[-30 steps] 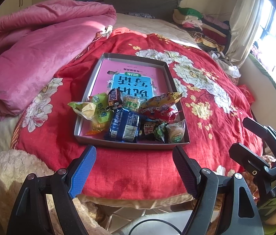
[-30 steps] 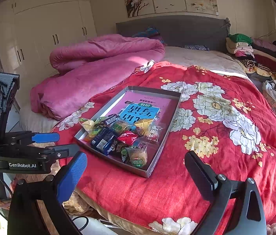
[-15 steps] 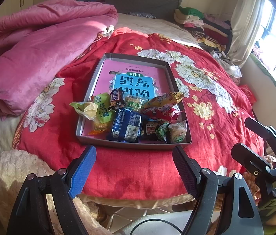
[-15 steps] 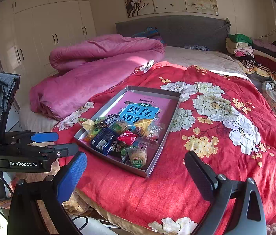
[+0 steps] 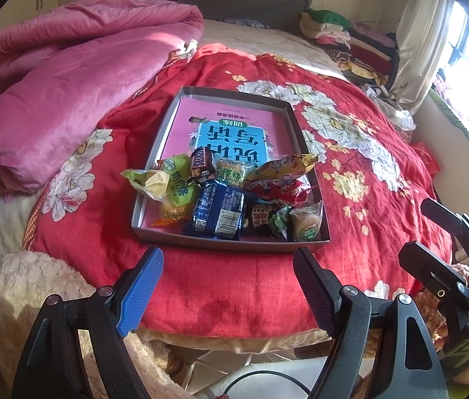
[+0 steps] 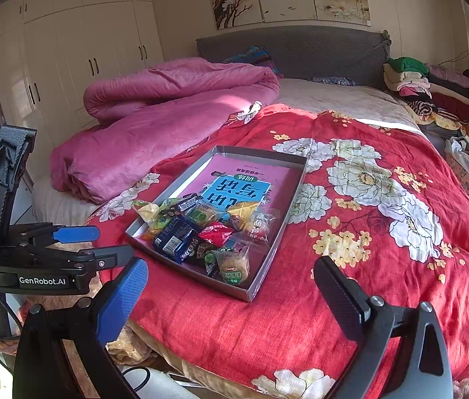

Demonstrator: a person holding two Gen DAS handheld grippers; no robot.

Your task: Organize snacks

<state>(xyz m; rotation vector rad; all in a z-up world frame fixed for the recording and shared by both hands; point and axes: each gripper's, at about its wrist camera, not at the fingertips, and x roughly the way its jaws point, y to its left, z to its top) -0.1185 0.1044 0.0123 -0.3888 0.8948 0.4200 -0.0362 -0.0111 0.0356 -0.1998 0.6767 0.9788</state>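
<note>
A shallow grey box [image 5: 234,93] lined with a pink book cover lies on the red flowered bedspread [image 5: 367,199]. Several snack packets are heaped at its near end: a blue packet [image 5: 216,211], a green one [image 5: 177,179], a dark chocolate bar [image 5: 202,163], a yellow bag [image 5: 281,166] and a wrapped round pastry [image 5: 307,226]. My left gripper [image 5: 227,259] hovers open just short of the box's near wall, holding nothing. My right gripper [image 6: 229,266] is open and empty too, facing the box [image 6: 261,153] from its near right corner. The blue packet [image 6: 176,237] and pastry [image 6: 232,266] lie closest to it.
A rumpled pink quilt [image 5: 68,66] fills the bed's left side. Folded clothes [image 6: 427,89] are stacked at the far right by the headboard. A fluffy cream blanket [image 5: 28,282] hangs at the bed's near left corner. White wardrobes [image 6: 84,50] line the left wall.
</note>
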